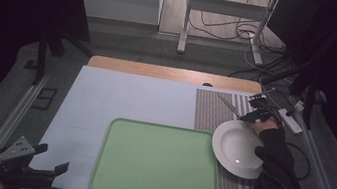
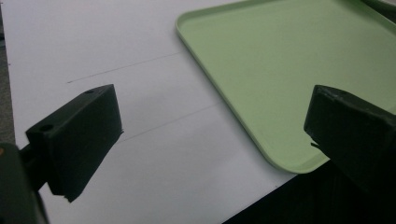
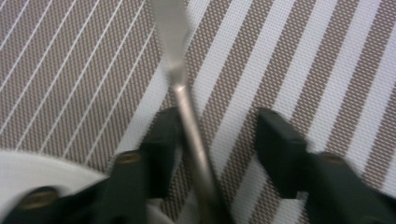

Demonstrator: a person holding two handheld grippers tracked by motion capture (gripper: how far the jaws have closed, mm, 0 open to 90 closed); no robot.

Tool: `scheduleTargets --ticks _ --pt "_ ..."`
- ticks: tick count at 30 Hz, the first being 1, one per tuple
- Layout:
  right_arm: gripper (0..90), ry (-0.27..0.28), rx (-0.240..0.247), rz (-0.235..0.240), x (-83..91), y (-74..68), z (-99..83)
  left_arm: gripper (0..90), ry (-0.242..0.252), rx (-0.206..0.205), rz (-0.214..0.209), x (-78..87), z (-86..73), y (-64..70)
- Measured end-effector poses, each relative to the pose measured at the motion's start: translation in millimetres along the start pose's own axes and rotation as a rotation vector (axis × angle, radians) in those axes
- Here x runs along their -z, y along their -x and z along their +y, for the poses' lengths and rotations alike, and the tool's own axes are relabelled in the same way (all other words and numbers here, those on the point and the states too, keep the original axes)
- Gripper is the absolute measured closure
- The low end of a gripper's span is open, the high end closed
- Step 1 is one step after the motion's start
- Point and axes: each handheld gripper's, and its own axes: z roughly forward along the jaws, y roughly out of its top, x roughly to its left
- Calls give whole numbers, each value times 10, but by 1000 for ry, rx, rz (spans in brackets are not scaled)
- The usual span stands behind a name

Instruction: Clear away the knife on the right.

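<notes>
In the high view the right gripper (image 1: 258,109) sits at the far right of the table over the striped placemat (image 1: 212,112), just beyond the rim of the white plate (image 1: 238,148); a slim metal knife (image 1: 229,106) lies on the placemat, its handle end at the gripper; the green tray (image 1: 157,163) lies near the front edge, touching the plate's left side or just beside it; the left gripper (image 1: 52,156) hovers at the near left corner, jaws spread, holding nothing.

In the left gripper view the two black jaws stand wide apart over the white table (image 2: 93,42); the tray's (image 2: 280,70) rounded corner lies between them.

In the right gripper view the jaws are open around the knife (image 3: 180,70); its handle runs beside the left jaw, apparently touching it, with a clear gap to the right jaw; the blade points away over the placemat (image 3: 303,60); the plate's (image 3: 37,172) rim shows at the lower left.
</notes>
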Motion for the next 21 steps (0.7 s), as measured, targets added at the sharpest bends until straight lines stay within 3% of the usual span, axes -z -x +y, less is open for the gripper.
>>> scheduleTargets --ticks 1,2,3,10,21 --pt "689 0 0 0 0 0 0 40 0 0 0 0 0 0" --pt "789 -5 8 7 18 22 -23 40 -1 0 0 -1 1 -1" --pt "796 -3 8 10 22 33 -33 40 -1 0 0 -2 1 0" --pt "802 -1 29 12 37 45 -47 40 -1 0 1 -2 3 2" --pt "804 57 -32 -8 247 216 -138 40 -2 -4 2 -2 4 6"
